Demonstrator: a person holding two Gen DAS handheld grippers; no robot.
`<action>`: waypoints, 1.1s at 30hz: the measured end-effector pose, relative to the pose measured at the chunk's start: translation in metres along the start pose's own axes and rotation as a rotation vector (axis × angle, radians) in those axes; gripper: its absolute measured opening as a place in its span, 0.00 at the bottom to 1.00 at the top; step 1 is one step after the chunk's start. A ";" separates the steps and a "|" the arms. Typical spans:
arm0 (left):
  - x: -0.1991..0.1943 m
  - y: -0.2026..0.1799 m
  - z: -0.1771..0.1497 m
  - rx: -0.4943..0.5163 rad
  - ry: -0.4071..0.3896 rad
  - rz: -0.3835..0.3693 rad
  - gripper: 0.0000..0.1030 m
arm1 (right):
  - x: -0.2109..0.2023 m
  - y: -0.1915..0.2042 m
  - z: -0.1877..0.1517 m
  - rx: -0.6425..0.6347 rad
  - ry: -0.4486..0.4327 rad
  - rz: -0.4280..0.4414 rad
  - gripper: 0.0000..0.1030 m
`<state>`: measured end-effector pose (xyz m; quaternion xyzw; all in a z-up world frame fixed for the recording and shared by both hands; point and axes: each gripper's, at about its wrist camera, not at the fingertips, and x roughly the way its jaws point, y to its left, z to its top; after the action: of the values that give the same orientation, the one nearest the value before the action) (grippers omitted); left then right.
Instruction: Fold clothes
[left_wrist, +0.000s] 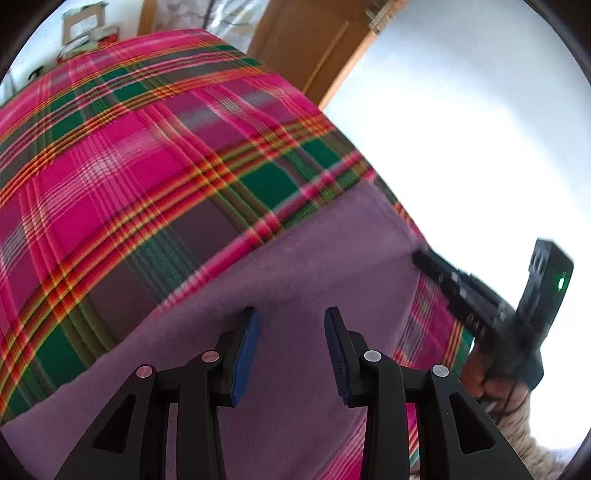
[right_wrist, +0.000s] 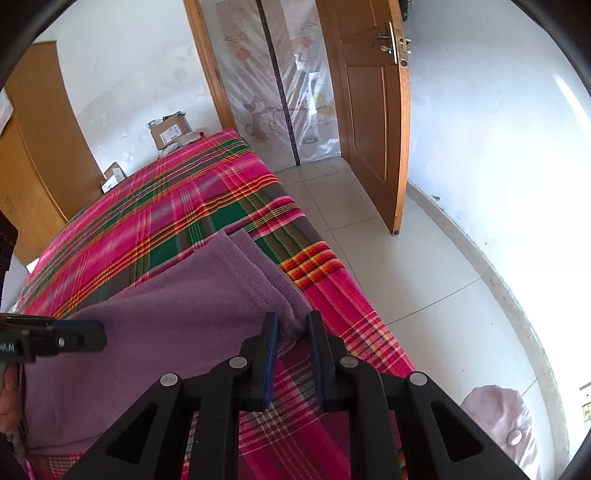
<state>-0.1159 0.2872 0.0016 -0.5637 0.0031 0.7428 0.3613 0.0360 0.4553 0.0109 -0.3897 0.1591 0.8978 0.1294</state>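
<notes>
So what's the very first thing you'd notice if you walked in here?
The bright pink, green and orange plaid bedcover grabs you first; it fills the bed. On its near end lies a soft purple garment, partly folded, with both pairs of black jaws open just above it. Behind, a wooden door stands open over pale floor tiles.

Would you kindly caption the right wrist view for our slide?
Open right gripper poised at the purple fleece's edge on a plaid bedspread.
</notes>
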 end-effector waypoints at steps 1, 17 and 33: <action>0.001 0.000 0.003 0.001 -0.001 0.002 0.37 | 0.000 0.000 0.001 0.004 0.002 0.003 0.18; 0.014 -0.006 0.023 -0.010 -0.031 -0.031 0.41 | 0.000 -0.001 -0.001 0.068 -0.025 0.026 0.34; 0.012 -0.006 0.018 0.015 -0.065 -0.033 0.41 | 0.003 0.016 0.000 0.021 -0.038 -0.029 0.11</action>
<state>-0.1290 0.3052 -0.0002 -0.5365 -0.0124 0.7545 0.3777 0.0282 0.4411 0.0112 -0.3735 0.1606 0.9013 0.1495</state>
